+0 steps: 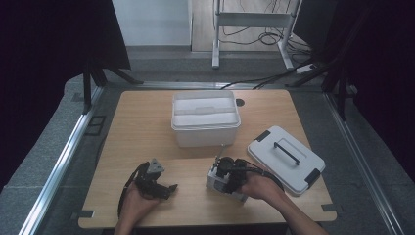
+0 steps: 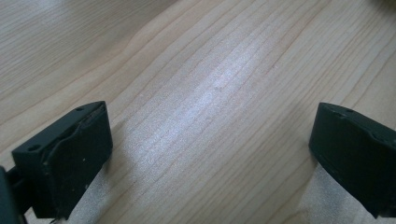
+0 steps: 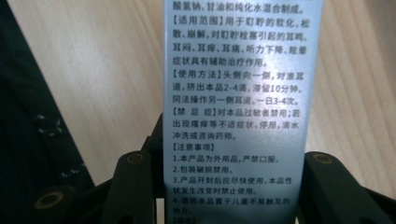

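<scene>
Carton [image 3: 240, 112], a slim pale-blue box printed with black Chinese text, sits between the jaws of my right gripper [image 3: 233, 186]; in the right gripper view the jaws press its two long sides, closed on it, and it runs straight away from the camera over the table [image 3: 102, 84]. In the high view I can't make the carton out clearly; it is hidden at the tip of the right gripper [image 1: 226, 177], which lies near the table's near edge, right of centre. My right hand [image 1: 262, 187] wraps the gripper from the right, forearm coming in from the bottom right, and the jaws point left and slightly far.

My left gripper [image 1: 155, 182] is well apart to the left, also near the near edge. My left hand [image 1: 137, 200] holds it from below, wrist low, jaws pointing right toward the other gripper. In the left gripper view its jaws stand wide apart, nothing between them but bare wood, and they hang close over the table [image 2: 210, 93].

Farther off, a white bin [image 1: 205, 120] stands open at the middle of the far half. Its lid [image 1: 285, 159], grey with a dark handle and dark clips, lies flat on the table to the right, just beside my right hand and apart from the bin.
</scene>
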`<state>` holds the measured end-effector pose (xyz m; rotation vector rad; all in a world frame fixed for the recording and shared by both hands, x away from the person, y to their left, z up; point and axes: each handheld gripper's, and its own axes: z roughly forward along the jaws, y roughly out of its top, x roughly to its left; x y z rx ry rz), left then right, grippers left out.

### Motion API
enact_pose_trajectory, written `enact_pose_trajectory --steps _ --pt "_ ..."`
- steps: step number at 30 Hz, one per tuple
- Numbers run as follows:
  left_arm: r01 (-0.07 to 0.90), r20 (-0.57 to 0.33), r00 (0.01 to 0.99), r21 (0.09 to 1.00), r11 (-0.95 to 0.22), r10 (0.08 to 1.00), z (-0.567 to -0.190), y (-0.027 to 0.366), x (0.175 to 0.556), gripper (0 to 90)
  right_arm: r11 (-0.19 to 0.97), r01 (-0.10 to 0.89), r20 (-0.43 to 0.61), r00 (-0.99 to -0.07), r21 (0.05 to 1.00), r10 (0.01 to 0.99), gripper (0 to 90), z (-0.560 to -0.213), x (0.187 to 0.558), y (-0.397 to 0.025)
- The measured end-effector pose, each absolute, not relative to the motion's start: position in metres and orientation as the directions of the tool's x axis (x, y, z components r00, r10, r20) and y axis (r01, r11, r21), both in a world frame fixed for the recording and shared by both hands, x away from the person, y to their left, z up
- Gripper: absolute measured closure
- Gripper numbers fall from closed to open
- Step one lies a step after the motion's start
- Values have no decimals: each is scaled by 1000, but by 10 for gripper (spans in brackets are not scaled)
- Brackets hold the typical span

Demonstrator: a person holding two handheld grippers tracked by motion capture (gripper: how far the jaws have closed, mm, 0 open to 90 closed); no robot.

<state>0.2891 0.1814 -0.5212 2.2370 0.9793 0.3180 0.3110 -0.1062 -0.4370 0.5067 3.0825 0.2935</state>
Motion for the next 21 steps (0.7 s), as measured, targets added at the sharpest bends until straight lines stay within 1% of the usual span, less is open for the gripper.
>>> enact_pose_trajectory --steps 8,13,16,21 --pt "560 -40 690 661 -499 723 -521 181 289 0 936 299 14 -953 183 302 550 -444 300 -109" --pt "561 -40 690 661 -499 722 -521 182 289 0 939 284 -4 -957 193 290 515 -444 299 -109" --pt "561 -40 690 661 -499 722 -521 181 289 0 933 283 0 -957 223 290 482 -436 299 -111" --pt "560 -40 690 661 -499 723 -521 181 289 0 927 283 11 -957 244 290 464 -420 296 -113"
